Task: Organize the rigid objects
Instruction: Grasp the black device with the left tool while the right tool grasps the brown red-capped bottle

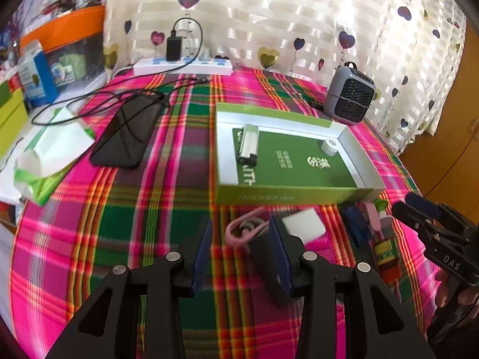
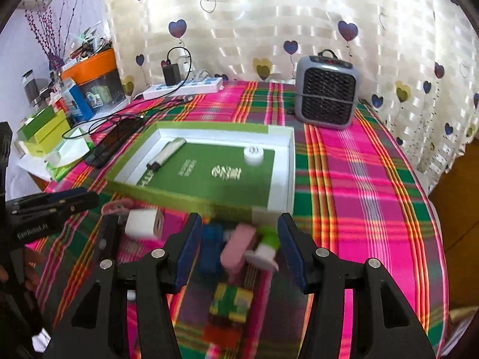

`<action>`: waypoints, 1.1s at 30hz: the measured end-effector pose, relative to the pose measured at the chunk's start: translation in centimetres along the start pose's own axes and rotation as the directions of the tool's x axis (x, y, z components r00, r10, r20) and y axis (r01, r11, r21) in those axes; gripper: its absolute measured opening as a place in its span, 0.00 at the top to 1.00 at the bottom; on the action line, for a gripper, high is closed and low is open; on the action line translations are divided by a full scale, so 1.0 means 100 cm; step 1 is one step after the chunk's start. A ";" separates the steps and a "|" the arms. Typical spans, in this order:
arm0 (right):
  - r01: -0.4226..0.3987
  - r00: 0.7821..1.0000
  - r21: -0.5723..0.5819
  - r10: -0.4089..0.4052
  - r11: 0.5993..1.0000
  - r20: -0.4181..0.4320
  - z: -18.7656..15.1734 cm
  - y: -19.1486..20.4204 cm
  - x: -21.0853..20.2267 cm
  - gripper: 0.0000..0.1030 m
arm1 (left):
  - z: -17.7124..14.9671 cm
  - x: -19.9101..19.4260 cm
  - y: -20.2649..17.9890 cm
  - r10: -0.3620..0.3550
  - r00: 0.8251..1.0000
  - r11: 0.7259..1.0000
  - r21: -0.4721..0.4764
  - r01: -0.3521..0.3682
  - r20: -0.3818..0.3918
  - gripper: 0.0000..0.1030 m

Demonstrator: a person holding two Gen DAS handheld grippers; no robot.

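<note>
On the plaid cloth (image 2: 359, 179), lighter (image 2: 167, 154) lies diagonally in box (image 2: 287, 173).

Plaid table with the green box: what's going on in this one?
A person is tidying small items into the shallow green box, holding a hand-held gripper in each hand. A lighter and a small white cap already lie inside it. The left hand-held gripper is open over a pink cable beside a white charger. The right hand-held gripper is open above a blue item, a pink one and a green-capped bottle. Neither holds anything.
</note>
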State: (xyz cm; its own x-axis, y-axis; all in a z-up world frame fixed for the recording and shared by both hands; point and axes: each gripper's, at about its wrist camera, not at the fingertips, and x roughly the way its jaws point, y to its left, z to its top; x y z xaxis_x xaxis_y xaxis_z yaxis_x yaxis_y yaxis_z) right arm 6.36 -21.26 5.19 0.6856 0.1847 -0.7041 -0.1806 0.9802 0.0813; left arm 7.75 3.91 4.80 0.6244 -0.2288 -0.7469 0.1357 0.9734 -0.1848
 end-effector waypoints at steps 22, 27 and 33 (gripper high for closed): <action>0.030 0.998 0.046 -0.027 0.999 -0.051 -0.049 0.000 -0.008 0.48 | -0.038 0.002 -0.010 -0.062 0.996 0.998 -0.012 0.062 -0.071 0.62; 0.033 0.998 0.057 -0.030 0.998 -0.059 -0.053 -0.002 -0.005 0.48 | -0.037 0.006 -0.018 -0.058 0.995 0.998 -0.008 0.058 -0.082 0.62; 0.036 0.997 0.059 -0.031 0.998 -0.074 -0.055 -0.002 0.001 0.48 | -0.034 0.008 -0.025 -0.031 0.996 0.999 0.001 0.032 -0.086 0.55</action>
State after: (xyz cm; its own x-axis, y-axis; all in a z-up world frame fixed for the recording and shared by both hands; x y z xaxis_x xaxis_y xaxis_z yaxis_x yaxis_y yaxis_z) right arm 2.57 -21.78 1.25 0.6368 0.1481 -0.7567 -0.1143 0.9887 0.0973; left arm 5.31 1.24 2.45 0.5514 -0.2597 -0.7928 0.1565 0.9656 -0.2075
